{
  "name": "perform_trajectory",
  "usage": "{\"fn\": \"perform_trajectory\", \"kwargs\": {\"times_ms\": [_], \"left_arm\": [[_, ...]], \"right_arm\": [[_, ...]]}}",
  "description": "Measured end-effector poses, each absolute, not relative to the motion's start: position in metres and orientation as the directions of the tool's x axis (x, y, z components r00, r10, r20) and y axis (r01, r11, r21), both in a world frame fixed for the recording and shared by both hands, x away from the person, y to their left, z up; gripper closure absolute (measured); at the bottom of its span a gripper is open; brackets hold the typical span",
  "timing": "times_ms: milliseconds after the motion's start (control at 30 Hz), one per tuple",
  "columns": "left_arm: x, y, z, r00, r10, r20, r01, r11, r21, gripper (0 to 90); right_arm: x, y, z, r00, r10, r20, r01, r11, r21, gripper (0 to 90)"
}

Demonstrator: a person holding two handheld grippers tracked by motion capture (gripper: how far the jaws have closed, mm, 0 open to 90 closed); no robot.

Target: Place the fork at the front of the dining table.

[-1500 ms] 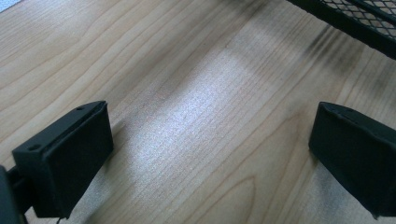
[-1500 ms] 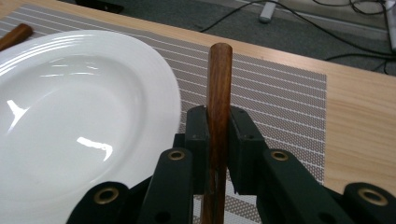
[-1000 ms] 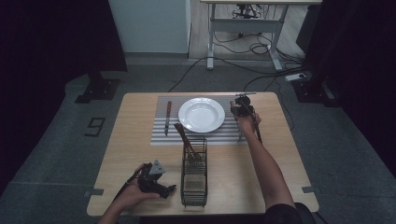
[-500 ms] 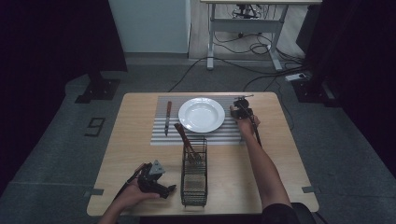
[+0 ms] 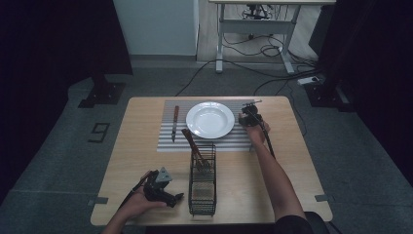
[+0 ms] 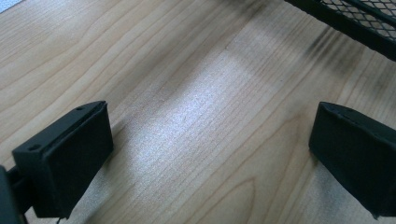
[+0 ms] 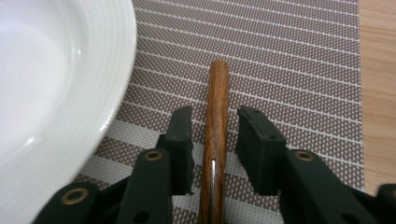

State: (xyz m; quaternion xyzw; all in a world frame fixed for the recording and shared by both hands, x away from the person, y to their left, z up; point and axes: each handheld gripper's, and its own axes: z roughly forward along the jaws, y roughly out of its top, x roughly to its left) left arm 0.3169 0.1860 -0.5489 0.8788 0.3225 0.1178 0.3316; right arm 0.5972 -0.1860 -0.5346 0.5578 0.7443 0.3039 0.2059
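Observation:
A wooden-handled utensil (image 7: 217, 88) lies flat on the striped placemat (image 7: 289, 51), just right of the white plate (image 7: 46, 70). My right gripper (image 7: 215, 116) straddles the handle, open, with a small gap on each side. In the high view my right gripper (image 5: 251, 116) sits at the plate's (image 5: 210, 119) right edge. My left gripper (image 5: 160, 187) rests low at the table's front left with its jaws wide open over bare wood (image 6: 210, 121), nothing between them.
A black mesh basket (image 5: 202, 178) stands in the middle front, with a wooden-handled utensil (image 5: 192, 144) leaning out of it. Its rim (image 6: 355, 18) is close to my left gripper. A knife (image 5: 174, 122) lies on the placemat (image 5: 168, 141) left of the plate.
My right gripper has edged slightly nearer and lower beside the plate. The left hand and its gripper have stayed where they were.

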Motion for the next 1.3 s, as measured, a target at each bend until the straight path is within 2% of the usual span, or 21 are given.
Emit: {"fn": "perform_trajectory", "kwargs": {"times_ms": [100, 133, 167, 233, 367, 633, 767, 967, 1300], "left_arm": [[0.317, 0.186, -0.549, 0.764, 0.645, -0.007, 0.489, -0.572, 0.659, 0.0], [0.317, 0.186, -0.549, 0.764, 0.645, -0.007, 0.489, -0.572, 0.659, 0.0], [0.317, 0.186, -0.549, 0.764, 0.645, -0.007, 0.488, -0.572, 0.659, 0.0], [0.317, 0.186, -0.549, 0.764, 0.645, -0.006, 0.488, -0.573, 0.658, 0.0], [0.316, 0.186, -0.549, 0.764, 0.645, -0.006, 0.489, -0.572, 0.658, 0.0], [0.316, 0.186, -0.549, 0.764, 0.646, -0.006, 0.489, -0.572, 0.658, 0.0], [0.316, 0.186, -0.549, 0.763, 0.646, -0.006, 0.489, -0.572, 0.658, 0.0], [0.316, 0.186, -0.549, 0.763, 0.646, -0.006, 0.489, -0.572, 0.658, 0.0], [0.316, 0.186, -0.549, 0.764, 0.645, -0.007, 0.489, -0.572, 0.659, 0.0]], "right_arm": [[0.594, -0.19, -0.527, -0.284, 0.954, 0.094, 0.71, 0.144, 0.689, 46.0], [0.585, -0.191, -0.523, -0.285, 0.958, 0.046, 0.678, 0.167, 0.716, 43.7], [0.585, -0.191, -0.523, -0.285, 0.958, 0.046, 0.678, 0.167, 0.716, 43.7], [0.577, -0.19, -0.52, -0.274, 0.962, -0.007, 0.669, 0.196, 0.717, 36.8], [0.564, -0.195, -0.52, -0.306, 0.951, 0.052, 0.69, 0.184, 0.7, 40.0], [0.55, -0.2, -0.534, -0.338, 0.94, 0.054, 0.717, 0.22, 0.661, 48.6], [0.547, -0.199, -0.538, -0.326, 0.945, 0.023, 0.71, 0.229, 0.666, 58.0], [0.555, -0.202, -0.538, -0.322, 0.945, 0.051, 0.711, 0.206, 0.672, 78.7], [0.58, -0.199, -0.537, -0.295, 0.954, 0.058, 0.718, 0.18, 0.673, 80.2]]}}
